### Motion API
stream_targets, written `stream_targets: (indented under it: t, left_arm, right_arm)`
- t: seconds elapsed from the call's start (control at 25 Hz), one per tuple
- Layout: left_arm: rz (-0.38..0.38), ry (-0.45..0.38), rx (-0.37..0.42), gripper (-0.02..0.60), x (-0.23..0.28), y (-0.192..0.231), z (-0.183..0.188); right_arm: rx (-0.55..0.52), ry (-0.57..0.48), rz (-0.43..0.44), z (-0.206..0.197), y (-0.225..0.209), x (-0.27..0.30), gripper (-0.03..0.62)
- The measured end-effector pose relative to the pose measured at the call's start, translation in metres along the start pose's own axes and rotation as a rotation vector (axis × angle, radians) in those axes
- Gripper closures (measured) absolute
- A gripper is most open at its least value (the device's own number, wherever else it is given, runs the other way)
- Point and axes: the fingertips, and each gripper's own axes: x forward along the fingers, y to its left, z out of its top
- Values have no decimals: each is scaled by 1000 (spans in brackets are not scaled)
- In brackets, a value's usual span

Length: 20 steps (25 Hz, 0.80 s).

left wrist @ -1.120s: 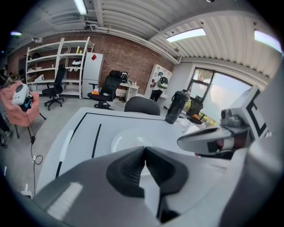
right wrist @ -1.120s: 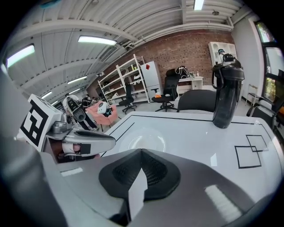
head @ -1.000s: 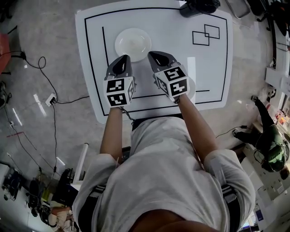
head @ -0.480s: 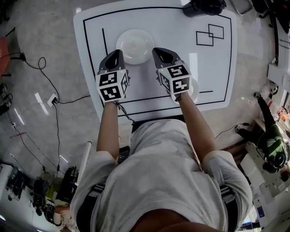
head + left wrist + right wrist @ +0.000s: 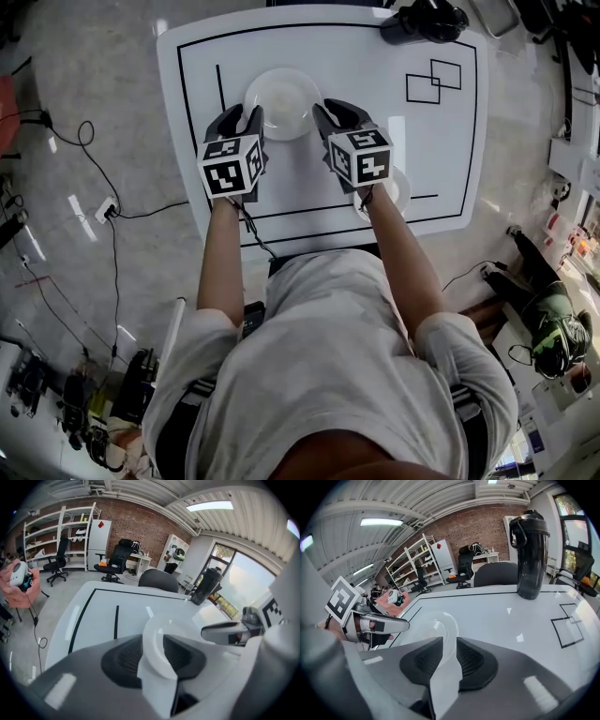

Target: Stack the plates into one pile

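A white plate (image 5: 281, 101) lies on the white table (image 5: 441, 150), inside the black outline. My left gripper (image 5: 239, 116) is at the plate's left rim and my right gripper (image 5: 335, 111) at its right rim. Both sets of jaws are opening. In the left gripper view the plate's rim (image 5: 158, 629) sits between the fingers of the left gripper (image 5: 152, 654). In the right gripper view the plate (image 5: 433, 624) runs into the gap of the right gripper (image 5: 447, 656). A second white plate (image 5: 395, 187) lies near the front line, partly hidden by my right hand's marker cube.
A black bottle (image 5: 427, 19) stands at the table's far right corner, also visible as a tall black bottle (image 5: 529, 555) in the right gripper view. Two overlapping black squares (image 5: 431, 80) are drawn on the right. Cables and a socket strip (image 5: 105, 204) lie on the floor to the left.
Both grippers have moved forward and down to the plate's two sides. Their jaws, shut before, now stand apart around the rim.
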Motion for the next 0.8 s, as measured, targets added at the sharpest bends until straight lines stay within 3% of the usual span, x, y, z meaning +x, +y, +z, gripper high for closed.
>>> stream_targets:
  t: [0.36,0.8]
  left_arm:
    - [-25,41,-51,406,6,4,-7]
    - [-61,48,-111,403,12,-6,-10]
  right_arm:
    - [36,67,3,-9,-2,15,456]
    - [2,65,-3,-9,0,15,484]
